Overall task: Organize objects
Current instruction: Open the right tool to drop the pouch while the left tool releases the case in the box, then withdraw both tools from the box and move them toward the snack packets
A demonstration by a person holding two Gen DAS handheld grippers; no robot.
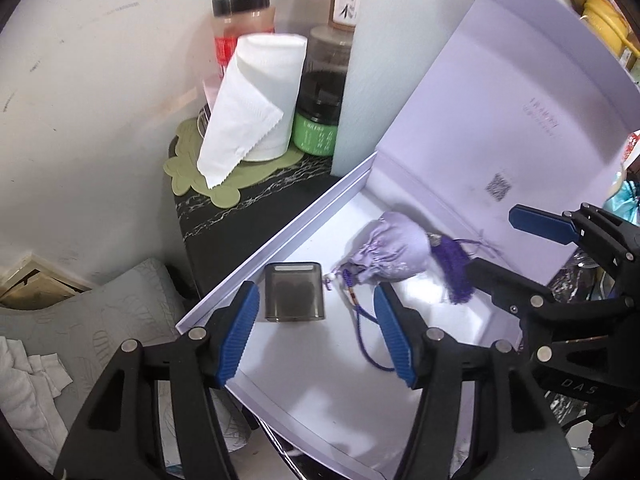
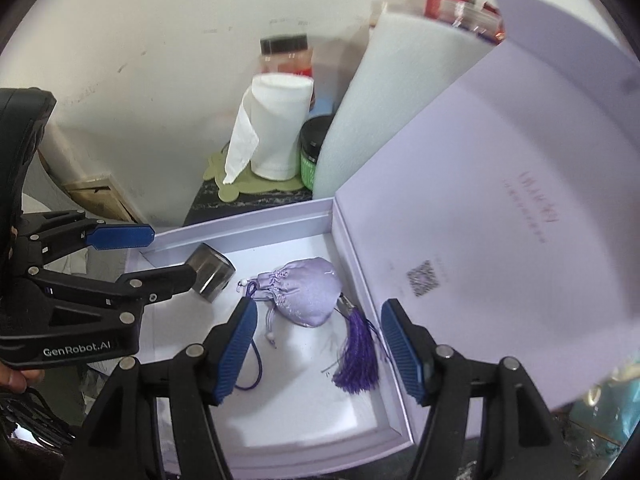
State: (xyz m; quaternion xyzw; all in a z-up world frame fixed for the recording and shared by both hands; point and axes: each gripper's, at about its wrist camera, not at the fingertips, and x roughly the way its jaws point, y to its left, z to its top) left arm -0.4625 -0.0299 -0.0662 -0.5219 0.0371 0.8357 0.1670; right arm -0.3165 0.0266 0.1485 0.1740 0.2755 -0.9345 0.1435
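An open lilac gift box (image 1: 280, 236) (image 2: 280, 220) lies on a dark marbled table, its lid (image 1: 500, 128) (image 2: 500, 208) standing up at the right. Inside lie a small smoky-grey translucent case (image 1: 294, 291) (image 2: 212, 267) and a lilac drawstring pouch (image 1: 390, 254) (image 2: 306, 292) with a purple tassel (image 1: 456, 266) (image 2: 356, 360) and cord. My left gripper (image 1: 314, 332) (image 2: 168, 256) is open and empty just short of the grey case. My right gripper (image 2: 316, 348) (image 1: 492, 244) is open and empty, over the box with the pouch just beyond its fingertips.
Behind the box stand a paper towel roll (image 1: 260, 100) (image 2: 276, 132) on a green mat (image 1: 224, 176), a green-labelled jar (image 1: 318, 120), a red-labelled jar (image 1: 240, 24) and a pale foam sheet (image 1: 384, 64) (image 2: 392, 100). A white wall lies beyond. Grey bedding (image 1: 100, 312) sits lower left.
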